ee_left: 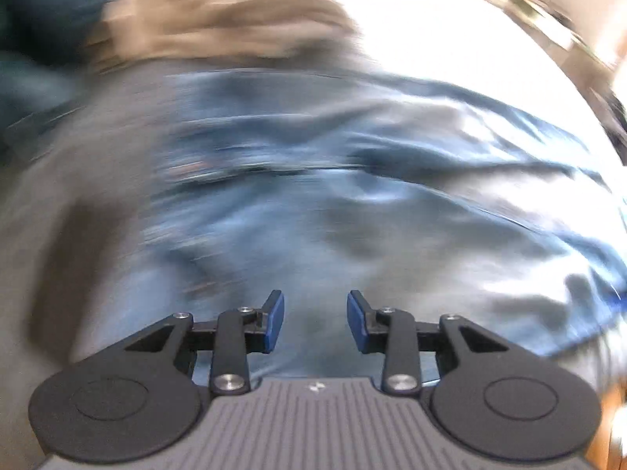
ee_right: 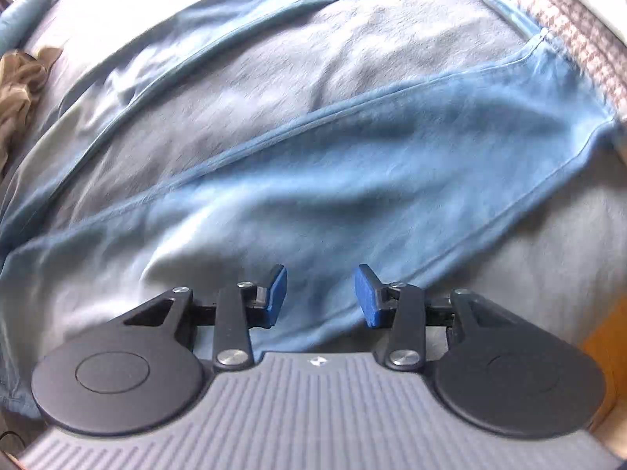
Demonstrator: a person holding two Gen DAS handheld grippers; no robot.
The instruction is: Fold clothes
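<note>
A pair of light blue jeans [ee_right: 352, 164] lies spread on a grey bedsheet [ee_right: 313, 62], the two legs fanned apart. My right gripper [ee_right: 320, 295] is open and empty, just above the near leg. In the blurred left wrist view the jeans [ee_left: 333, 196] lie crumpled ahead of my left gripper [ee_left: 315, 321], which is open and empty, close above the cloth. A brown garment [ee_left: 219, 19] lies in a heap beyond the jeans; it also shows at the left edge of the right wrist view [ee_right: 19, 86].
A checked blanket [ee_right: 568, 27] runs along the far right edge of the bed. A teal pillow [ee_right: 23, 11] lies at the far left. A wooden surface [ee_right: 607, 344] shows past the bed's right edge.
</note>
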